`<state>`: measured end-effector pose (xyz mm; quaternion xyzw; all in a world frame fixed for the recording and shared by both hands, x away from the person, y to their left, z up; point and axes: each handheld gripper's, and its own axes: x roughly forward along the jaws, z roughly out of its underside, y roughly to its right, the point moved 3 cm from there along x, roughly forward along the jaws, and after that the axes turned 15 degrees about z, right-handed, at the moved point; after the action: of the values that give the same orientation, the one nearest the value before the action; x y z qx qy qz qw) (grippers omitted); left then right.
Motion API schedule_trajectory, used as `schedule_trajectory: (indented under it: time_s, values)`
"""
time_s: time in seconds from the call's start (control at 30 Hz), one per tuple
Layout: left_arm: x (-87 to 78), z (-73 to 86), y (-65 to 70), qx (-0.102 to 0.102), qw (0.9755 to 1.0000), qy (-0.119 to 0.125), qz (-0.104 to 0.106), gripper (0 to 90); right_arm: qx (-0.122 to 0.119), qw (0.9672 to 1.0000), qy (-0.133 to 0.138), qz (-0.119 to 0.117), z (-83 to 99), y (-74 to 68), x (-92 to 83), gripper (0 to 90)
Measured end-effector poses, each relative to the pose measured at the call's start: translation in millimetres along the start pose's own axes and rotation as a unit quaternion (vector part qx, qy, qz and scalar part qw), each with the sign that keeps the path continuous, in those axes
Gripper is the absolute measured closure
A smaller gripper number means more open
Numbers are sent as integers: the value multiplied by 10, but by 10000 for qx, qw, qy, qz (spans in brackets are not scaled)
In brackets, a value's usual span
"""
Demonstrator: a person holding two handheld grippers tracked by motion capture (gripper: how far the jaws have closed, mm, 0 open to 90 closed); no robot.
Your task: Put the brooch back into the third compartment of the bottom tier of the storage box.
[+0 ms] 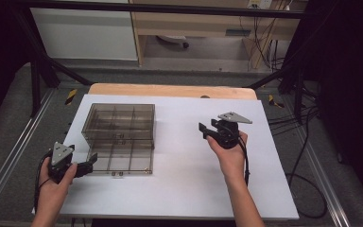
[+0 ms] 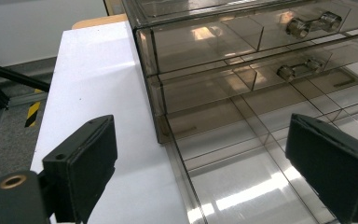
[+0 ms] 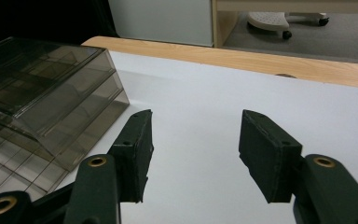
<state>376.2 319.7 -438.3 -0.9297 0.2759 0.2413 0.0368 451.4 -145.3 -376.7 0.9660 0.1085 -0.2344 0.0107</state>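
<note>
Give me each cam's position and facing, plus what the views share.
High view: above the person's side, looking forward and down at the white table; both forearms and grippers show.
Left gripper view: rides the left gripper, facing the smoky drawer organizer; its open jaws straddle the pulled-out bottom drawer's corner.
Right gripper view: rides the right gripper, facing across bare table; jaws open.
Shared: all show the organizer.

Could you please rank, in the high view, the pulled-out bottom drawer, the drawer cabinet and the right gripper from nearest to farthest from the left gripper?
From the left gripper:
1. Pulled-out bottom drawer, right at its jaws, at the near left of the table.
2. Drawer cabinet, just behind the drawer, farther back.
3. Right gripper, across the white table top, to the right.
</note>
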Motion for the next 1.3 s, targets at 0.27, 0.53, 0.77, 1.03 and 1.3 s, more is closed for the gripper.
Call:
schedule_trajectory:
  time_s: [0.27,0.53,0.77,1.03,1.3]
  values:
    - [0,-2,5,9,10000,-10,1,91,134,9999,10,90,-15,128,-36,433]
    - [-2,-1,4,7,10000,4,1,91,196,9996,4,201,-16,229,-60,412]
    - [-3,-2,1,8,10000,6,-9,91,377,9991,23,185,-41,298,-95,389]
    - [-7,-2,2,2,10000,1,-7,91,389,9986,-44,344,-21,413,-113,355]
    - [-13,-1,3,-7,10000,5,-2,91,281,9979,-30,588,-1,524,-132,306]
